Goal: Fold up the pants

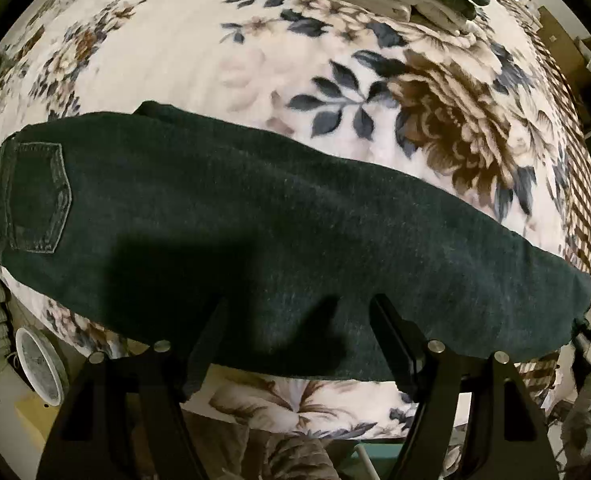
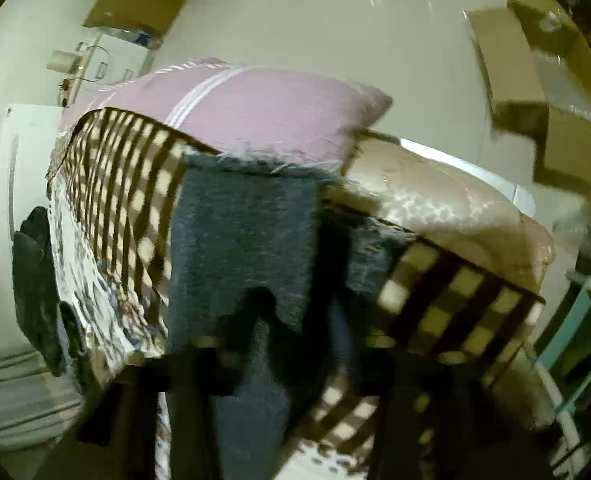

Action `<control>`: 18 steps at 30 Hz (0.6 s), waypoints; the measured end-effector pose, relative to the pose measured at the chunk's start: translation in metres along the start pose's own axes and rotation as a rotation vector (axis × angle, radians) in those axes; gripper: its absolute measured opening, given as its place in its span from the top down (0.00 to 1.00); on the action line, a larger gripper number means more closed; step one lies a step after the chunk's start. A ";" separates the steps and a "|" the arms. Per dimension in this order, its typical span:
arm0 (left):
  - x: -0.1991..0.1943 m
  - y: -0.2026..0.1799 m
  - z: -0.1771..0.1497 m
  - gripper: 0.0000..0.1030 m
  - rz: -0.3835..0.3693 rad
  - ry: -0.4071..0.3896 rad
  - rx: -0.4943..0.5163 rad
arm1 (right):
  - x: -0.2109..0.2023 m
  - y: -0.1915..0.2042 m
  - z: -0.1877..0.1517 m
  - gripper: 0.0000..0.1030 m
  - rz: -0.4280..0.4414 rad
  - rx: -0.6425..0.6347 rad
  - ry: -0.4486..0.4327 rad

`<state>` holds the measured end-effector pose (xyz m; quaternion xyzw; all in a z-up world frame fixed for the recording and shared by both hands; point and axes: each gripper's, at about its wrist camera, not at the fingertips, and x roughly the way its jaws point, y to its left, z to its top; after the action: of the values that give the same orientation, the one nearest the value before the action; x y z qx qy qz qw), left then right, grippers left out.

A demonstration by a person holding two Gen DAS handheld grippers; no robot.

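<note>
Denim, dark and thick, lies lengthwise across the floral blanket (image 1: 175, 60). The left gripper (image 1: 295, 320) hovers released over the pants (image 1: 255, 208) mid-leg. The right gripper (image 2: 295, 300), blurred, seems clenched on the hem, though I cannot tell for sure. Heavy, limp, grippy cloth; hems and waistband look best to pinch.

Dark pants (image 1: 223, 216) lie folded lengthwise across the floral blanket (image 1: 167, 52), left claw (image 1: 295, 320) spread wide above them.

Dim, yellowish indoor light. The left wrist view is sharp, tong shadows darkening the jeans (image 1: 255, 220); the right wrist view is motion-blurred. Fisheye bending and black corners in both.
</note>
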<state>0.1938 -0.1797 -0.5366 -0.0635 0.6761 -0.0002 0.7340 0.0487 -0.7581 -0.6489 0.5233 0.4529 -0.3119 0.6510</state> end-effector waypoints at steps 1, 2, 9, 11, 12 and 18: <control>-0.002 0.003 -0.002 0.31 -0.003 0.000 -0.006 | -0.003 0.012 -0.003 0.95 -0.043 -0.049 -0.028; -0.004 0.005 -0.004 0.31 -0.006 -0.002 -0.013 | -0.009 0.018 -0.006 0.96 -0.083 -0.080 -0.050; -0.001 0.061 -0.009 0.31 -0.029 0.018 -0.117 | 0.011 0.005 -0.004 0.87 -0.233 -0.053 0.096; -0.006 0.082 -0.013 0.31 -0.038 0.013 -0.161 | -0.006 0.026 -0.013 0.69 -0.249 -0.116 0.096; -0.009 0.092 -0.014 0.31 -0.037 0.006 -0.177 | -0.021 0.044 -0.025 0.58 -0.250 -0.167 0.080; -0.019 0.175 -0.022 0.31 -0.035 -0.002 -0.336 | -0.023 0.214 -0.169 0.57 -0.100 -0.626 0.319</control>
<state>0.1553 -0.0066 -0.5360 -0.1972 0.6647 0.1003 0.7136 0.1840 -0.5417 -0.5497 0.3180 0.6475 -0.1037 0.6847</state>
